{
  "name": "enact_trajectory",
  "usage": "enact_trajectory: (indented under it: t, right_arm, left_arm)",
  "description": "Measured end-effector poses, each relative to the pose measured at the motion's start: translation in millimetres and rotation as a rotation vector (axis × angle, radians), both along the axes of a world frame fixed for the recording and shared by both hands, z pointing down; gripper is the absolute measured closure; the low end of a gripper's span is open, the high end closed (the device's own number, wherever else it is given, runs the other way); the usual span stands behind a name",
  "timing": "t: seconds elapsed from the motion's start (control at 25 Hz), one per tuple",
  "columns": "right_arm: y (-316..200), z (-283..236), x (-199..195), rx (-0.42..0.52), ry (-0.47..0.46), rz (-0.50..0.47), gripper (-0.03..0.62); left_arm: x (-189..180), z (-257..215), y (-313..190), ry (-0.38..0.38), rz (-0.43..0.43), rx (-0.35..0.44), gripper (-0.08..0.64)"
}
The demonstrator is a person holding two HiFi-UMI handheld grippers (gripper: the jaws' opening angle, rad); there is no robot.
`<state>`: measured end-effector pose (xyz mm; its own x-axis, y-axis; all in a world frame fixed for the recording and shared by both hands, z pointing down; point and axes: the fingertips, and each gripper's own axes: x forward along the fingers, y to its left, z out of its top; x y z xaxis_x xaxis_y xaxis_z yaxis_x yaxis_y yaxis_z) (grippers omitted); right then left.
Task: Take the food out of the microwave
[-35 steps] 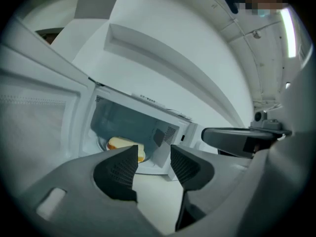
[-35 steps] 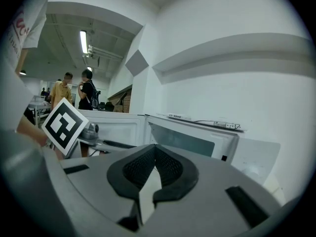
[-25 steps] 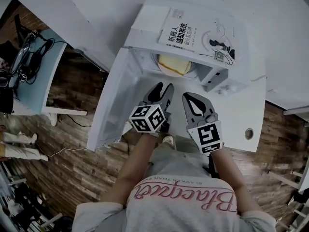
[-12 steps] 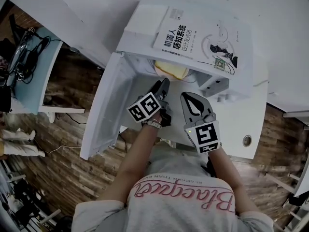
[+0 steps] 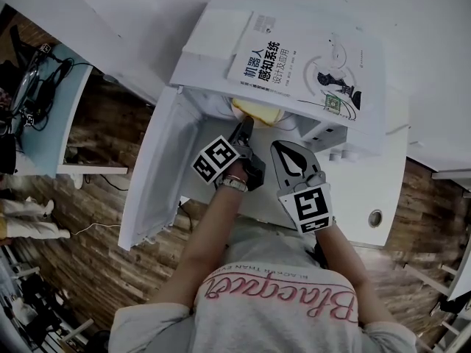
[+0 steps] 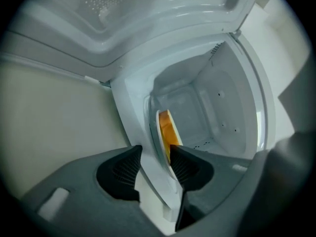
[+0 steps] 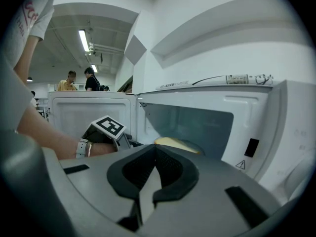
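Observation:
The white microwave (image 5: 213, 35) stands with its door (image 5: 158, 175) swung open to the left. Inside it, a yellow slice of food (image 5: 254, 111) lies on a white plate (image 5: 283, 115). My left gripper (image 5: 243, 128) is rolled on its side at the cavity mouth. In the left gripper view it (image 6: 155, 151) is open, with the white front edge of the cavity between its jaws and the food (image 6: 168, 131) just beyond. My right gripper (image 5: 282, 148) hangs shut in front of the microwave, holding nothing. In the right gripper view, the food (image 7: 175, 143) shows past the right gripper (image 7: 155, 149).
A book (image 5: 294, 57) lies on top of the microwave. The microwave sits on a white table (image 5: 368, 175) with a cable hole (image 5: 376, 217). A blue desk with cables (image 5: 44, 101) is at the far left. Two people (image 7: 79, 80) stand far off.
My left gripper has gone forward to the microwave's mouth and rolled onto its side. The right gripper has hardly moved.

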<state>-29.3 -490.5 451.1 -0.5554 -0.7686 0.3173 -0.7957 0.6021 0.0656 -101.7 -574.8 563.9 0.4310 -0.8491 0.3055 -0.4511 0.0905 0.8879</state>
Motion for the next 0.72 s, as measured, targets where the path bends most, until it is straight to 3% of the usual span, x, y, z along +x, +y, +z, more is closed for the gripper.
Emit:
enact_trajectory:
  t: [0.32,0.56,0.72]
  right_arm:
    - [8.5,3.8,-0.7,-0.005,0.004,0.0,0.581]
    - [14.4,3.6,1.4,0.0,0.009,0.01,0.581]
    - [16.1,2.8,3.7,0.005,0.014,0.019,0.581]
  left_arm:
    - [-1.0,-1.9,2.6,0.052,-0.001,-0.039,0.448]
    - [-1.3,-2.2,3.0,0.081,0.001,-0.087,0.456]
    - [-0.9,-2.6,3.3,0.06,0.01,-0.127,0.457]
